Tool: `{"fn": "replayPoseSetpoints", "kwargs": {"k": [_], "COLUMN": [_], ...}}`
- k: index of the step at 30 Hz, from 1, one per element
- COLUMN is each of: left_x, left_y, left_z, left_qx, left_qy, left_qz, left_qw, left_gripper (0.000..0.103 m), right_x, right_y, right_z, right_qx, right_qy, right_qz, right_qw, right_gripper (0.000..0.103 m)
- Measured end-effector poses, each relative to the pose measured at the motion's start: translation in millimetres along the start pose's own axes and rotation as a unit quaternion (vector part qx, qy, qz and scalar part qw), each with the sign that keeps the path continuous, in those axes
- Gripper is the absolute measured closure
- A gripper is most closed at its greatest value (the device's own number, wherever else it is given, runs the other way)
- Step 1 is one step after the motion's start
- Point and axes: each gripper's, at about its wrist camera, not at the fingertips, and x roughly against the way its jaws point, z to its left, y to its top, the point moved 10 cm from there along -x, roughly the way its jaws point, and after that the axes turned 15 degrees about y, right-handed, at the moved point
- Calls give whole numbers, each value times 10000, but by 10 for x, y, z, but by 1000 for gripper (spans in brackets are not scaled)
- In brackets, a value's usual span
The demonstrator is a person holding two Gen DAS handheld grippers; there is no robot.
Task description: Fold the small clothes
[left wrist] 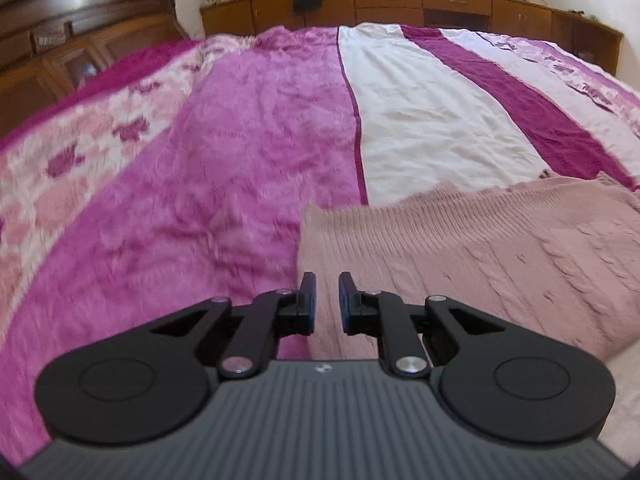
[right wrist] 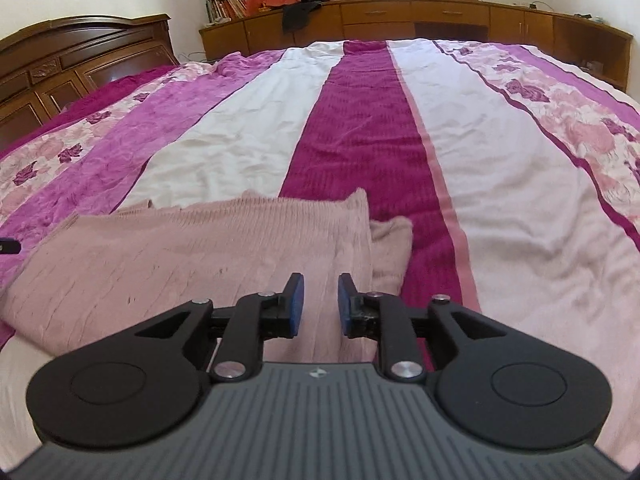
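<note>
A dusty-pink knitted garment [left wrist: 480, 248] lies flat on the striped bedspread [left wrist: 224, 152], with its ribbed hem toward the far side. My left gripper [left wrist: 327, 286] hovers open just above the garment's left edge, nothing between its blue pads. In the right wrist view the same garment [right wrist: 192, 256] fills the lower left, and a folded part of it [right wrist: 390, 252] sticks out at its right side. My right gripper [right wrist: 321, 288] is open over the garment's right edge, holding nothing.
The magenta, white and floral bedspread [right wrist: 500, 168] stretches far ahead. A dark wooden headboard [right wrist: 76, 56] stands at the left. A low wooden cabinet [right wrist: 420, 20] runs along the far wall with books, dark clothes and a plush goose on it.
</note>
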Motion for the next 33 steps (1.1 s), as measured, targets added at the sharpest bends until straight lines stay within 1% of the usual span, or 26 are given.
{"fn": "replayPoseSetpoints", "kwargs": {"k": [1, 2, 3, 4, 5, 6, 9, 12, 14, 15, 21, 27, 33], "left_x": [26, 54, 87, 116, 138, 158, 185, 194, 209, 222, 297, 315, 326], "left_y": [-51, -96, -144, -180, -210, -246, -349, -430, -457, -465, -511, -584, -624], "left_z": [2, 3, 6, 11, 19, 30, 61, 87, 107, 118, 117, 102, 100], "left_qx": [36, 56, 84, 117, 165, 241, 461, 644, 693, 687, 692, 682, 652], "left_qy": [-19, -26, -24, -28, -34, -48, -118, -132, -45, 23, 11, 57, 121], "left_qz": [71, 120, 152, 175, 207, 262, 457, 632, 660, 652, 715, 816, 873], "left_qw": [10000, 9999, 9998, 9998, 9996, 9994, 9978, 9958, 9954, 9955, 9950, 9943, 9940], "left_gripper": [88, 88, 88, 88, 88, 88, 88, 86, 66, 64, 64, 64, 64], "right_x": [31, 55, 86, 116, 151, 180, 227, 232, 217, 212, 163, 114, 49], "right_y": [-36, -59, -78, -88, -97, -111, -170, -219, -255, -277, -396, -420, -422], "right_z": [1, -11, -37, -88, -140, -173, -241, -272, -282, -287, -324, -307, -322], "right_qx": [-43, -104, -204, -315, -464, -614, -1049, -1315, -1402, -1448, -1708, -1686, -1704], "right_qy": [-23, -41, -97, -160, -213, -211, -7, 124, 147, 156, 175, 161, 270], "right_qz": [-26, -55, -116, -192, -281, -345, -442, -447, -407, -390, -227, -70, 12], "right_qw": [10000, 9999, 9997, 9992, 9983, 9973, 9935, 9902, 9892, 9886, 9849, 9855, 9850], "right_gripper": [75, 69, 59, 54, 45, 41, 38, 36, 34, 34, 32, 30, 27]}}
